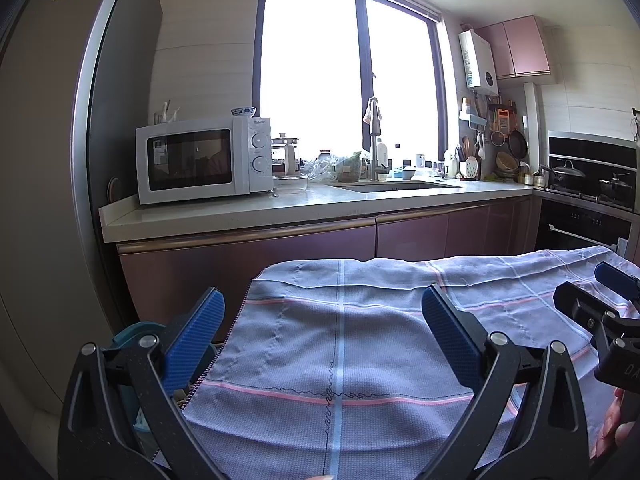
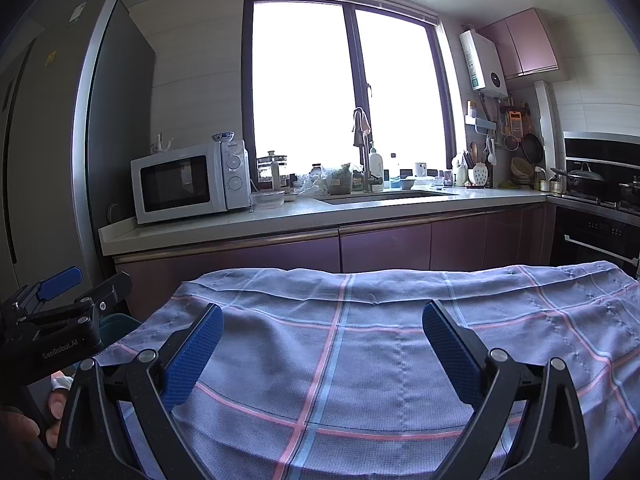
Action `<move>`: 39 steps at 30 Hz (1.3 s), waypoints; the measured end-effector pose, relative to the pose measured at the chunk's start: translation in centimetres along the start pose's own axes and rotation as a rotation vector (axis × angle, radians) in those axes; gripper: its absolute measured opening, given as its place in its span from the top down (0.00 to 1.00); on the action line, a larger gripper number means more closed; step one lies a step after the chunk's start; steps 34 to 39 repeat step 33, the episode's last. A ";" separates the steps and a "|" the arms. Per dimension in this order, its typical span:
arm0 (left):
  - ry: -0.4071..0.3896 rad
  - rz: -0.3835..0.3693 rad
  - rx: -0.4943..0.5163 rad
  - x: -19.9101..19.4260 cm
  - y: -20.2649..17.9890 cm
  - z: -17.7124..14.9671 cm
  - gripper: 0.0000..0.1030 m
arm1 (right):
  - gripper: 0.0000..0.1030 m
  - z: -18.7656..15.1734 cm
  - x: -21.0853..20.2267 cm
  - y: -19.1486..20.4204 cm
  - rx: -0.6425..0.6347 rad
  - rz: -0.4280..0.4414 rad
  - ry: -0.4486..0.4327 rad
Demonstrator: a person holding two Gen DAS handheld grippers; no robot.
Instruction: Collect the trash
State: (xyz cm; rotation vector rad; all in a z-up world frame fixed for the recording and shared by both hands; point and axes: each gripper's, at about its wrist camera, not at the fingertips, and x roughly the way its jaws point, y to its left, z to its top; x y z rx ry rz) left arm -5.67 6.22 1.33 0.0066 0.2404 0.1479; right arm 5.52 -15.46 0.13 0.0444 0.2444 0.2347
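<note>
Left wrist view looks along the left gripper (image 1: 323,322), whose blue fingers (image 1: 200,332) are spread wide with nothing between them, held above a checked cloth (image 1: 340,340) that covers a table. The right gripper (image 2: 322,330) is the same in its own view: spread wide, empty, over the same cloth. Each tool shows at the edge of the other's picture, so the two hang side by side, near each other.

No trash shows on the cloth in either picture. Off the cloth's left edge, just below the left gripper, sits a teal round thing (image 1: 134,332) that may be a bin, though only its rim shows and I cannot be sure. Beyond lie the counter (image 1: 304,204), microwave (image 1: 204,160) and sink (image 1: 396,186); crumpled clear plastic (image 1: 322,170) lies near the sink, well apart from both grippers.

The step in hand looks like searching. To do it well, I would tilt the grippers down and sweep slowly so the near cloth and the floor come into view, keep the fingers spread until a piece is centred between them, and keep the two tools from knocking together.
</note>
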 end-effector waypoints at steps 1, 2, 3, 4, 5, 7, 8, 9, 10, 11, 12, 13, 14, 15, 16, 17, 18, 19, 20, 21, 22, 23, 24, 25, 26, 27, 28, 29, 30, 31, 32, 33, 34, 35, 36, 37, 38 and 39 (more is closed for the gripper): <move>0.000 0.000 -0.001 0.0 0.0 0.0 0.05 | 0.07 0.0 0.0 0.0 0.000 -0.001 0.001; 0.001 0.000 -0.001 0.1 -0.1 -0.1 0.05 | 0.07 0.0 0.0 0.0 0.000 -0.001 0.001; 0.003 0.000 0.001 0.1 -0.1 0.0 0.05 | 0.07 0.0 0.0 0.0 0.000 0.000 0.001; 0.003 0.001 0.001 0.1 -0.1 -0.1 0.05 | 0.07 0.0 0.0 0.0 0.000 0.001 0.001; 0.004 0.001 0.000 0.2 -0.1 0.0 0.06 | 0.07 0.0 0.0 0.0 0.000 0.001 0.002; 0.007 0.001 -0.004 0.2 -0.1 0.0 0.06 | 0.07 0.0 0.0 0.0 0.000 0.002 0.001; 0.008 0.000 -0.006 0.2 -0.1 0.0 0.06 | 0.07 0.0 0.0 0.0 0.000 0.002 0.001; 0.011 -0.002 -0.008 0.2 0.0 0.1 0.06 | 0.07 0.0 0.0 0.0 -0.001 0.001 0.002; 0.012 -0.003 -0.010 0.2 0.0 0.0 0.06 | 0.07 -0.1 0.0 -0.1 -0.001 0.002 0.001; 0.014 -0.004 -0.011 0.2 -0.1 0.0 0.05 | 0.07 -0.1 0.0 -0.1 0.000 0.001 0.000; 0.015 -0.005 -0.012 0.4 0.0 0.1 0.05 | 0.07 -0.1 0.0 -0.1 0.001 0.002 0.000; 0.015 -0.006 -0.010 0.4 -0.1 0.1 0.06 | 0.07 -0.1 0.0 -0.1 0.002 0.002 0.001; 0.015 -0.007 -0.007 0.5 -0.1 0.1 0.06 | 0.07 -0.1 0.1 -0.2 0.003 0.002 0.001; 0.016 -0.009 -0.004 0.6 -0.1 0.2 0.06 | 0.07 -0.1 0.1 -0.2 0.003 0.002 0.001; 0.016 -0.009 -0.001 0.6 -0.2 0.1 0.05 | 0.07 -0.1 0.1 -0.2 0.003 0.002 0.001; 0.017 -0.008 0.000 0.6 -0.3 0.1 0.06 | 0.07 -0.1 0.1 -0.3 0.005 0.002 0.002; 0.017 -0.011 0.000 0.7 -0.2 0.2 0.06 | 0.07 -0.1 0.1 -0.3 0.006 0.003 0.001; 0.017 -0.016 -0.001 0.7 -0.3 0.1 0.06 | 0.07 -0.2 0.1 -0.4 0.006 0.003 0.000; 0.017 -0.016 0.001 0.7 -0.3 0.1 0.06 | 0.07 -0.2 0.1 -0.4 0.005 0.002 0.000; 0.019 -0.017 0.003 0.8 -0.4 0.1 0.06 | 0.07 -0.2 0.1 -0.5 0.005 0.001 0.001; 0.022 -0.020 0.004 0.8 -0.5 0.1 0.06 | 0.07 -0.2 0.1 -0.5 0.007 0.003 0.003; 0.027 -0.021 0.006 0.9 -0.6 0.1 0.06 | 0.07 -0.2 0.1 -0.6 0.008 0.003 0.005; 0.036 -0.025 0.009 1.1 -0.7 0.0 0.06 | 0.07 -0.2 0.1 -0.7 0.010 0.003 0.006; 0.049 -0.029 0.009 1.4 -0.7 0.0 0.06 | 0.07 -0.3 0.1 -0.9 0.014 0.006 0.009; 0.066 -0.033 0.009 1.7 -0.8 -0.1 0.06 | 0.07 -0.3 0.2 -1.2 0.019 0.007 0.016; 0.088 -0.037 0.011 2.2 -0.9 -0.2 0.05 | 0.07 -0.2 0.3 -1.5 0.020 0.004 0.023; 0.117 -0.049 0.011 2.8 -1.0 -0.3 0.05 | 0.07 -0.2 0.4 -2.0 0.018 -0.002 0.033; 0.159 -0.067 0.011 3.6 -1.1 -0.5 0.05 | 0.07 -0.2 0.6 -2.6 0.018 -0.010 0.049; 0.198 -0.068 0.014 4.5 -1.3 -0.6 0.05 | 0.07 -0.1 1.0 -3.4 0.022 -0.020 0.077; 0.235 -0.059 0.019 5.4 -1.4 -0.8 0.05 | 0.07 -0.1 1.4 -4.4 0.033 -0.023 0.109; 0.271 -0.056 0.025 6.4 -1.5 -1.0 0.05 | 0.07 -0.2 2.0 -5.7 0.050 -0.026 0.148; 0.306 -0.051 0.030 7.4 -1.5 -1.2 0.05 | 0.06 -0.3 2.8 -7.2 0.063 -0.044 0.201; 0.306 -0.051 0.030 7.4 -1.5 -1.2 0.05 | 0.06 -0.3 2.8 -7.2 0.063 -0.044 0.201; 0.306 -0.051 0.030 7.4 -1.5 -1.2 0.05 | 0.06 -0.3 2.8 -7.2 0.063 -0.044 0.201; 0.306 -0.051 0.030 7.4 -1.5 -1.2 0.05 | 0.06 -0.3 2.8 -7.2 0.063 -0.044 0.201; 0.306 -0.051 0.030 7.4 -1.5 -1.2 0.05 | 0.06 -0.3 2.8 -7.2 0.063 -0.044 0.201; 0.306 -0.051 0.030 7.4 -1.5 -1.2 0.05 | 0.06 -0.3 2.8 -7.2 0.063 -0.044 0.201; 0.306 -0.051 0.030 7.4 -1.5 -1.2 0.05 | 0.06 -0.3 2.8 -7.2 0.063 -0.044 0.201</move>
